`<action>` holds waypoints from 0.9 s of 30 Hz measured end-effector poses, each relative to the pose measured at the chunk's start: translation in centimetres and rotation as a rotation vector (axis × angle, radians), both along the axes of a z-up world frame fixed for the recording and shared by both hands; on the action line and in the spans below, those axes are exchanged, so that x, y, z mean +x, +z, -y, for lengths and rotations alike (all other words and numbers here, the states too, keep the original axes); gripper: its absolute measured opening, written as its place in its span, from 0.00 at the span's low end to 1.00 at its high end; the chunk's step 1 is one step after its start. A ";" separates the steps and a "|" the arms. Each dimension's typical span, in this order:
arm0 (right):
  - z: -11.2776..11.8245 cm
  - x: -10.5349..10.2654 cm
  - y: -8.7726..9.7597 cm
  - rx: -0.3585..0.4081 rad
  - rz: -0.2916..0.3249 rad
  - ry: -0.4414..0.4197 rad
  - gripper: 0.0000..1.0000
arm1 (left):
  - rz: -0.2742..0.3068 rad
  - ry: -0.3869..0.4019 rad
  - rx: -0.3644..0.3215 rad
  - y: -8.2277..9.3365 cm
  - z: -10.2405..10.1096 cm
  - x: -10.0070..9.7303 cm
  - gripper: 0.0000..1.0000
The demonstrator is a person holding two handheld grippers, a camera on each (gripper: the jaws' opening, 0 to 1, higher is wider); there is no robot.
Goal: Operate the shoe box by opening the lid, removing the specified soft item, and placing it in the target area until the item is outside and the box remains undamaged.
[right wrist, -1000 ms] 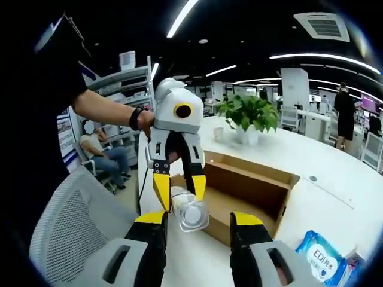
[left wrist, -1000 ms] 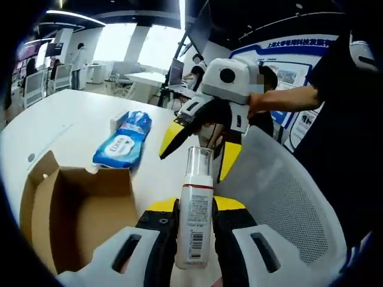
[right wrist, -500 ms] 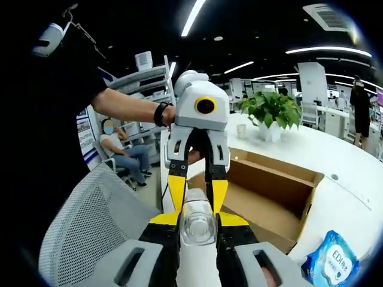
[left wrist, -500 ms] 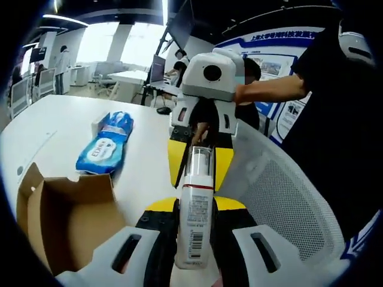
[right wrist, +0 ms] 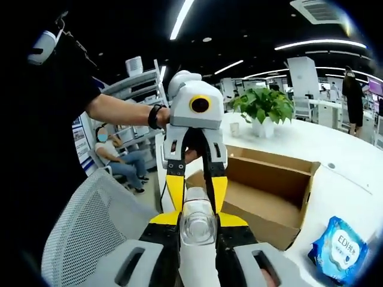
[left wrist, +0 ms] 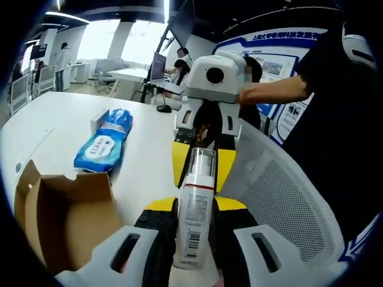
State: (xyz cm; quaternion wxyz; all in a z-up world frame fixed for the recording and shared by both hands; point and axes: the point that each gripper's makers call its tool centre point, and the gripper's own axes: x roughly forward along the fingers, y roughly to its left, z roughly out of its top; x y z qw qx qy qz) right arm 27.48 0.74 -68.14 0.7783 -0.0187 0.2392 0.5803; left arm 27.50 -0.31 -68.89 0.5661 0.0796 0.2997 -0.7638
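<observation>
A white bottle [left wrist: 192,221] with a clear cap [left wrist: 201,162] is held in the air between both grippers. My left gripper [left wrist: 194,206] is shut on its labelled body. My right gripper [left wrist: 201,168] comes in from above, its yellow fingertips [left wrist: 180,164] closed on the cap. In the right gripper view, my right gripper [right wrist: 197,220] is shut around the clear cap [right wrist: 198,226], and my left gripper [right wrist: 196,192] faces it. The open cardboard shoe box [left wrist: 72,215] [right wrist: 269,191] stands on the white table. A blue wipes pack [left wrist: 102,142] [right wrist: 338,248] lies beside it.
A grey mesh chair back [left wrist: 281,203] [right wrist: 90,227] stands close under the grippers. A potted plant [right wrist: 260,107] stands on the far part of the table [left wrist: 42,119]. People sit and stand around the office behind.
A second ago my right gripper stood open by the cap; it has since shut on the cap. Over the last half second both grippers hold almost still.
</observation>
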 end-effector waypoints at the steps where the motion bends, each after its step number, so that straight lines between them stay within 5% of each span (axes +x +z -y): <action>1: 0.0 0.0 0.0 0.005 -0.003 -0.005 0.17 | 0.000 0.004 0.000 0.0 0.0 0.1 0.22; 16: 1.1 0.1 -0.3 0.001 -0.015 -0.035 0.17 | 0.009 0.064 -0.021 0.5 -0.2 0.9 0.30; 27: 3.0 -0.1 -0.9 -0.024 -0.029 -0.061 0.17 | -0.004 0.185 -0.059 0.6 -1.3 2.5 0.31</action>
